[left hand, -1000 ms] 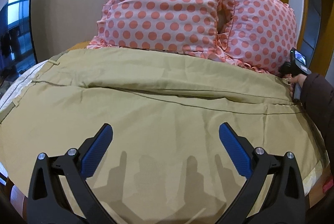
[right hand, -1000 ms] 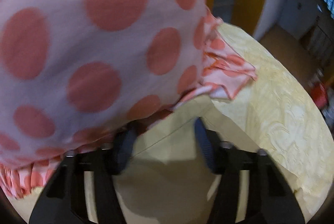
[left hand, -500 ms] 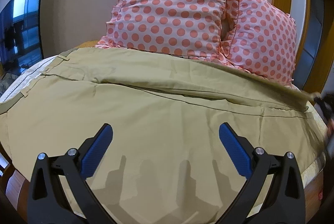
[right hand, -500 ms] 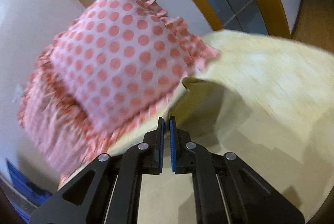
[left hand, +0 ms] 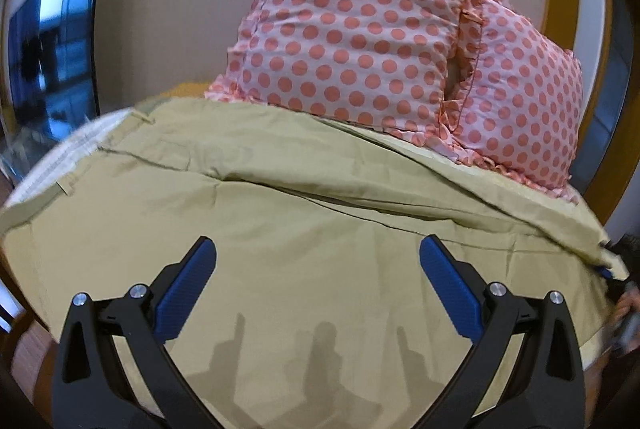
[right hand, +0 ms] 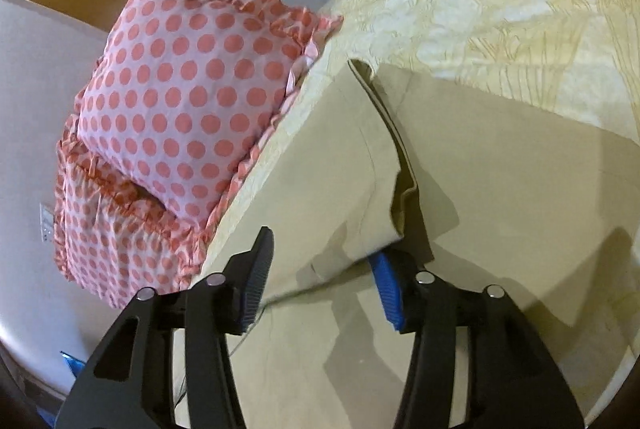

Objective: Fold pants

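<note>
Khaki pants [left hand: 304, 229] lie spread across the bed, waistband at the left and the far leg folded over along a crease. My left gripper [left hand: 318, 269] hovers open and empty above the near part of the pants. In the right wrist view my right gripper [right hand: 324, 269] is open, and the hem corner of the folded pant leg [right hand: 360, 197] lies loosely between its fingers. The right gripper also shows at the right edge of the left wrist view [left hand: 616, 269], at the leg end.
Two pink pillows with coral dots [left hand: 360, 41] [right hand: 192, 85] stand against the wall behind the pants. A pale yellow bedspread [right hand: 500, 21] lies under the pants. A dark window [left hand: 48, 49] is at the left. Wooden trim frames the wall.
My right gripper was shut on the pant leg hem half a second ago, carried it toward the near edge, and has now opened. The left gripper stayed open, shifting slightly.
</note>
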Demonstrator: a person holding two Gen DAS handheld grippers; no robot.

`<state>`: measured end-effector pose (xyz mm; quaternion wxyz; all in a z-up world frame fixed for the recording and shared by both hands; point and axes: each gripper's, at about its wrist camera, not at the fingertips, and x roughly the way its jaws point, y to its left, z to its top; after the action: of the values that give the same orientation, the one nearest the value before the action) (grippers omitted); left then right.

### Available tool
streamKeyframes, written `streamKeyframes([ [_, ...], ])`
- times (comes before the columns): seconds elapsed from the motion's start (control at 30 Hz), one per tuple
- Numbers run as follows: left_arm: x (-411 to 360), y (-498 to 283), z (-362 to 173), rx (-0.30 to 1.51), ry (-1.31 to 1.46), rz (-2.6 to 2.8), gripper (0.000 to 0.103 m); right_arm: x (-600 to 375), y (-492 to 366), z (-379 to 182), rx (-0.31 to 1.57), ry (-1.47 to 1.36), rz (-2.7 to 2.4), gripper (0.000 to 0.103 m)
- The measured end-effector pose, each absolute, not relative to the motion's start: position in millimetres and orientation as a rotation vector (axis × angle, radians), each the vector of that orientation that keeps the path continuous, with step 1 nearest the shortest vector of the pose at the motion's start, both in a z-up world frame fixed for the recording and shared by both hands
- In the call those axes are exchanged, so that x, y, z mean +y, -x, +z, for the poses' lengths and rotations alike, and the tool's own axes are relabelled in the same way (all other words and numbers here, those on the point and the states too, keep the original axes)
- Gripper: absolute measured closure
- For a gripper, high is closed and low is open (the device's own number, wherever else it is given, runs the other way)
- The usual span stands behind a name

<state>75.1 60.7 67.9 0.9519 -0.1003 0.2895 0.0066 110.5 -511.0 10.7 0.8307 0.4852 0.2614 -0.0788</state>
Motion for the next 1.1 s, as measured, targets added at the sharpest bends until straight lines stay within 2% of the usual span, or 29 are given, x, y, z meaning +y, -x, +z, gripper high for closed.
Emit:
streamKeyframes([
  [0.03,70,-80,70,0.59,0.25,-0.027,0.002,-512,-114,10,0.559,-1.023,-0.143,0.101],
  [0.2,116,-106,85,0.563,0.463,-0.118,0.002,-530,-62,48,0.321,-0.969,-0.089,0.101],
  [0.33,143,-166,82,0.655,0.556,-0.042,0.003,-538,-42,52,0.294,-0.979,-0.09,0.101],
  [0.43,152,-212,70,0.745,0.577,0.018,0.014,-541,-38,49,0.297,-0.994,-0.086,0.101],
  [0.57,163,-273,52,0.834,0.602,0.121,0.019,-539,-37,49,0.301,-0.978,-0.084,0.101],
  [0.63,166,-295,45,0.855,0.564,0.181,0.039,-538,-38,49,0.308,-0.976,-0.085,0.101],
  [0.7,169,-309,40,0.88,0.539,0.167,0.096,-540,-40,49,0.318,-0.972,-0.079,0.101],
  [0.8,178,-285,49,0.827,0.571,0.153,0.099,-542,-39,50,0.319,-0.961,-0.074,0.101],
  [0.97,175,-161,83,0.658,0.477,0.138,0.097,-552,-28,45,0.312,-0.933,-0.113,0.101],
  [1.1,172,-69,57,0.704,0.46,0.189,0.091,-562,-23,20,0.383,-0.964,-0.176,0.101],
])
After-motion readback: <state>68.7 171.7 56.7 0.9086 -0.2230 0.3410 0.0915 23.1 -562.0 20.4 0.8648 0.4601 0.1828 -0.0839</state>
